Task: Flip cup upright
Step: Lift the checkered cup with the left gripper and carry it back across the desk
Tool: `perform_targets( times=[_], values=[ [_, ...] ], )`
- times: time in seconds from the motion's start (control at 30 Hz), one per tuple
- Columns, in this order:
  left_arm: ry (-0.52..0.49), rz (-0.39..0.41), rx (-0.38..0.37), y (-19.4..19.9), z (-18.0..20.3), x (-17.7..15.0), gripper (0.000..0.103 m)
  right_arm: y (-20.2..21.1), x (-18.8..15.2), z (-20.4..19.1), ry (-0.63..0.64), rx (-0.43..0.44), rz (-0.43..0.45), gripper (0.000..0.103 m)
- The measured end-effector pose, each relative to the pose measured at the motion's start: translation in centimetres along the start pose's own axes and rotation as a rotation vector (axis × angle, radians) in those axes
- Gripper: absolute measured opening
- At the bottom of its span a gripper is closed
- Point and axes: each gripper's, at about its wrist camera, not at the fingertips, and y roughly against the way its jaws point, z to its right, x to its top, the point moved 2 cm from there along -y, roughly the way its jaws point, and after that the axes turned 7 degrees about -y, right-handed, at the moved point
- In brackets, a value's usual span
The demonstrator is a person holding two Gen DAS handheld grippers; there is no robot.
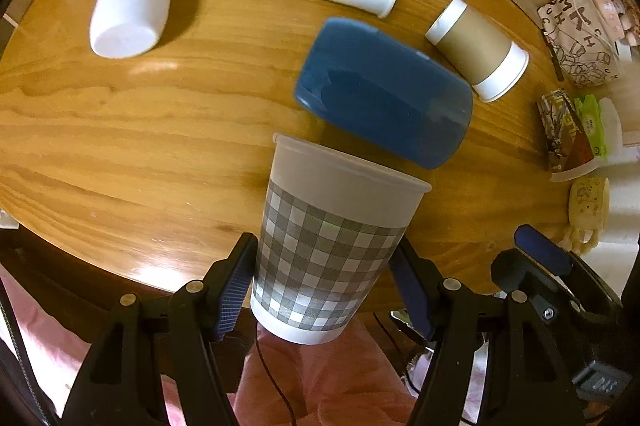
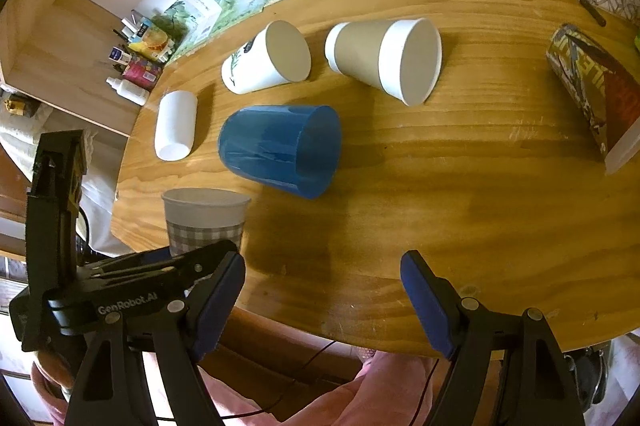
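Observation:
My left gripper (image 1: 324, 266) is shut on a grey-checked paper cup (image 1: 328, 250), held upright with its mouth up at the table's near edge; the cup also shows in the right wrist view (image 2: 206, 220). A blue plastic cup (image 1: 384, 98) lies on its side just beyond it, also in the right wrist view (image 2: 280, 148). My right gripper (image 2: 324, 290) is open and empty over the table's front edge, and part of it shows in the left wrist view (image 1: 540, 250).
Several more cups lie on their sides on the wooden table (image 2: 440, 206): a plain white one (image 2: 176, 126), a white leaf-printed one (image 2: 268, 60), a brown-and-white one (image 2: 384, 56) and a printed one (image 2: 592, 94) at right. Boxes and bottles stand along the back.

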Motion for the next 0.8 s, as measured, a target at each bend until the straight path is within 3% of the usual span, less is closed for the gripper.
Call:
perform_targets(
  times=[0.63, 0.8],
  values=[
    [0.069, -0.066, -0.039, -2.0, -0.4, -0.1, 0.073, -0.4, -0.1, 1.2, -0.04, -0.009, -0.017, 0.081],
    [0.101, -0.065, -0.066, -2.3, -0.7, -0.2, 0.082, -0.4, -0.2, 1.2, -0.043, -0.002, -0.02, 0.081]
  ],
)
